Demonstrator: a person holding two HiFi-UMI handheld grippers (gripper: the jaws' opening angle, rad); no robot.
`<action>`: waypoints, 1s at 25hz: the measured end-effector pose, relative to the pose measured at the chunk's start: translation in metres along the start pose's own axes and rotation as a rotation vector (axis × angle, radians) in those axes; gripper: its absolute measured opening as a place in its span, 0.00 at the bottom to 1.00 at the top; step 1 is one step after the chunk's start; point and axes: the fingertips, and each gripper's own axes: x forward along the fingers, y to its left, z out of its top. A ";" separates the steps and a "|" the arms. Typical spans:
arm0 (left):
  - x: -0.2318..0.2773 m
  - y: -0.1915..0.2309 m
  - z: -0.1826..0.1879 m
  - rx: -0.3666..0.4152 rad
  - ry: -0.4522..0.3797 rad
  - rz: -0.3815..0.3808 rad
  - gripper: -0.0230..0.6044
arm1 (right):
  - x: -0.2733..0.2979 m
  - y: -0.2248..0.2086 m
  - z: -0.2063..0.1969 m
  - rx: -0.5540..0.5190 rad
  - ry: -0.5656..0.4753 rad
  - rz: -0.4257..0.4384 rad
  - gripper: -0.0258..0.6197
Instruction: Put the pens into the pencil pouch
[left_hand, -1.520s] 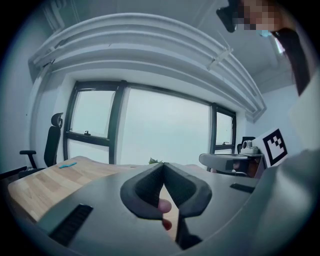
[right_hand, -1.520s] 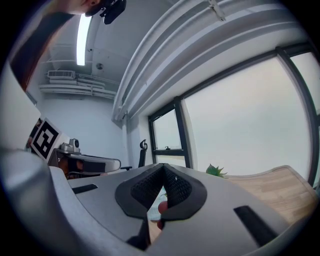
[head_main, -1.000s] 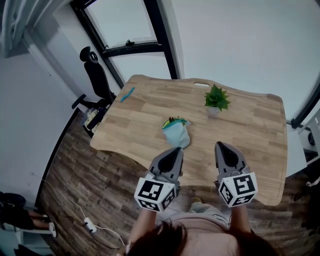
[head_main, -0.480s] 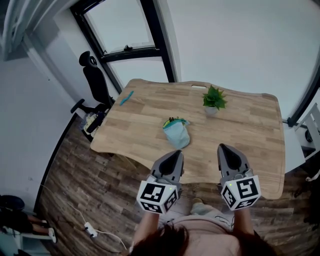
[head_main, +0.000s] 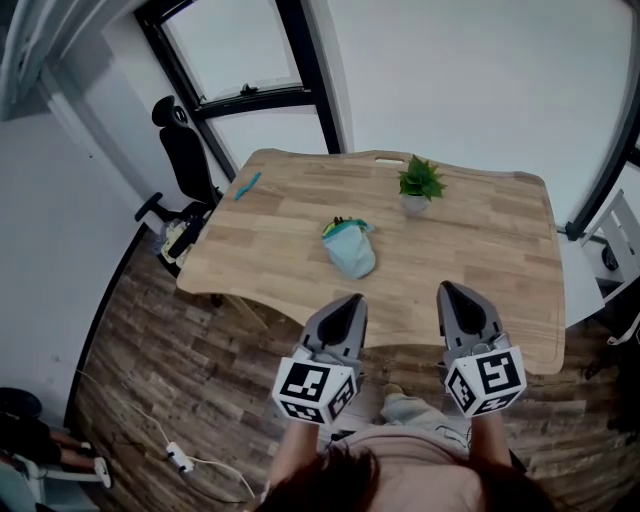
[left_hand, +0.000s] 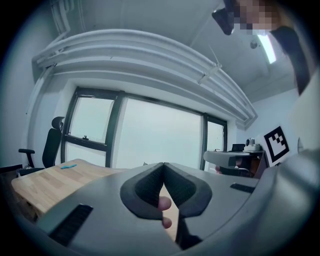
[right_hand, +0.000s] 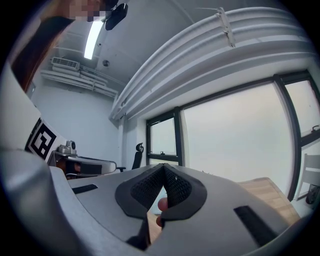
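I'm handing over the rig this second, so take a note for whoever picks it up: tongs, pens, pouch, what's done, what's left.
Left tongs: shut, empty, held by the near edge of the table.
Right tongs: shut, empty, alongside.
Pencil pouch: lying mid-table, pens poking out of its far end.
Done: those pens appear to be in.
Left: what looks like a teal pen lies alone at the far left corner; it probably goes in next.
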 end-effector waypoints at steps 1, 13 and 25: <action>-0.003 -0.002 -0.001 -0.001 -0.001 -0.003 0.04 | -0.005 0.002 0.000 -0.003 0.000 -0.004 0.04; -0.052 -0.037 -0.011 0.002 0.008 -0.029 0.04 | -0.058 0.025 0.003 -0.006 0.008 -0.034 0.04; -0.083 -0.055 -0.015 0.008 -0.007 -0.052 0.04 | -0.092 0.041 0.003 0.000 -0.006 -0.050 0.04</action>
